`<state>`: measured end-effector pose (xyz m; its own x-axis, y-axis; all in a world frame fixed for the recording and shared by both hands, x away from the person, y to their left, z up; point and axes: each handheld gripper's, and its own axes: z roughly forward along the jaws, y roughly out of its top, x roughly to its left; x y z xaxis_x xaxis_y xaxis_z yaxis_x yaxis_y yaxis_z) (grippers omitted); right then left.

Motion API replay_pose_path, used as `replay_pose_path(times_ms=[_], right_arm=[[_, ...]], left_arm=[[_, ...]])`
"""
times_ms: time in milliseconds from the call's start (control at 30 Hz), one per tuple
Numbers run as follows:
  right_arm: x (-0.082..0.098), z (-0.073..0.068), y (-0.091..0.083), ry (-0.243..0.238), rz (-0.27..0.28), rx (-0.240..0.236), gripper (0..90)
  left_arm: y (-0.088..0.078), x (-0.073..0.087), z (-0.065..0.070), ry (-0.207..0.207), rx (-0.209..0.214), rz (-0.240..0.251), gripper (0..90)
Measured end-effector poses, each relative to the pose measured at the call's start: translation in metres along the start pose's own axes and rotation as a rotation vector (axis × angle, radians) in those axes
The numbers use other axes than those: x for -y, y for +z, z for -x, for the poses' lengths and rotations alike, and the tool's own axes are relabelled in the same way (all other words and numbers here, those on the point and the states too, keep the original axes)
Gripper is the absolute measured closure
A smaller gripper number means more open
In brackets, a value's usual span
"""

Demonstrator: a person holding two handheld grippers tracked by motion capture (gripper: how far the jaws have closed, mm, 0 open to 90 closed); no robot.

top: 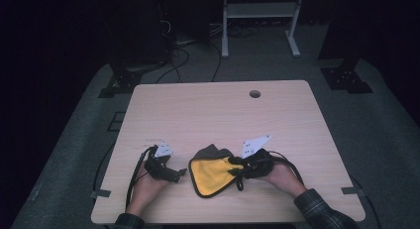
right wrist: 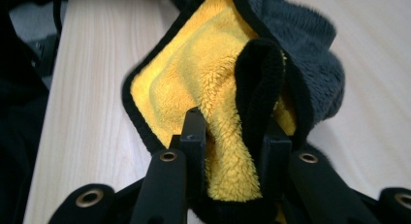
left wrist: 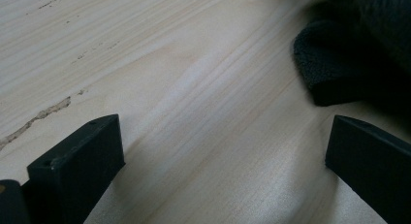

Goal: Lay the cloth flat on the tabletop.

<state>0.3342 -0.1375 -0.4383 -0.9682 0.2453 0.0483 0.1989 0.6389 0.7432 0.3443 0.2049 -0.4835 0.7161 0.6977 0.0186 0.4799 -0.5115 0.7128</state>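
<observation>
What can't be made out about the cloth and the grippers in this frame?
- Right gripper: bunched cloth covers its fingertips in the right gripper view.
- Cloth's underside: hidden against the table in the high view.
- Left gripper: the cloth's dark edge is cut off by the frame.

The folded yellow-and-grey fleece cloth with black edging (top: 210, 173) lies on the pale wooden table (top: 208, 110), near its front edge; the left gripper (top: 171, 175) rests on the table just left of it; the right gripper (top: 237, 168) meets its right edge; a round cable hole (top: 254, 94) sits far behind.
</observation>
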Motion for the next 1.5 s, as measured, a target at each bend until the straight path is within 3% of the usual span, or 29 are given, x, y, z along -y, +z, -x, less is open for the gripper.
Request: replay_pose_path(times_ms=[267, 300, 367, 500, 633, 867, 1000, 1267, 1500], right_arm=[[0.011, 0.004, 0.013, -0.018, -0.073, 0.025, 60.0], [0.013, 0.004, 0.015, -0.009, -0.08, 0.023, 52.7], [0.013, 0.003, 0.014, -0.001, -0.077, 0.013, 42.5], [0.011, -0.001, 0.003, 0.022, -0.034, 0.042, 33.8], [0.013, 0.0, -0.015, 0.067, 0.015, 0.078, 32.2], [0.032, -0.003, -0.033, 0.13, 0.02, 0.125, 32.3], [0.045, -0.012, -0.038, 0.17, 0.01, 0.112, 37.0], [0.056, -0.041, -0.029, 0.17, -0.033, 0.064, 42.3], [0.053, -0.051, -0.016, 0.161, -0.054, 0.052, 44.0]], left_arm=[[0.0, 0.0, 0.0, 0.0, -0.001, 0.0, 0.0], [0.0, 0.0, 0.0, -0.001, -0.001, 0.0, 0.0], [0.0, 0.0, 0.0, 0.0, -0.001, -0.001, 0.0], [0.0, 0.0, 0.0, -0.001, -0.002, -0.001, 0.0], [0.0, 0.0, 0.0, -0.003, -0.001, 0.0, 0.0], [0.0, 0.0, 0.001, -0.004, -0.003, 0.003, 0.0], [0.0, 0.0, 0.001, -0.005, -0.003, 0.004, 0.0], [0.0, 0.0, 0.001, -0.005, -0.003, 0.003, 0.0], [0.0, 0.0, 0.001, -0.007, -0.004, 0.003, 0.0]])
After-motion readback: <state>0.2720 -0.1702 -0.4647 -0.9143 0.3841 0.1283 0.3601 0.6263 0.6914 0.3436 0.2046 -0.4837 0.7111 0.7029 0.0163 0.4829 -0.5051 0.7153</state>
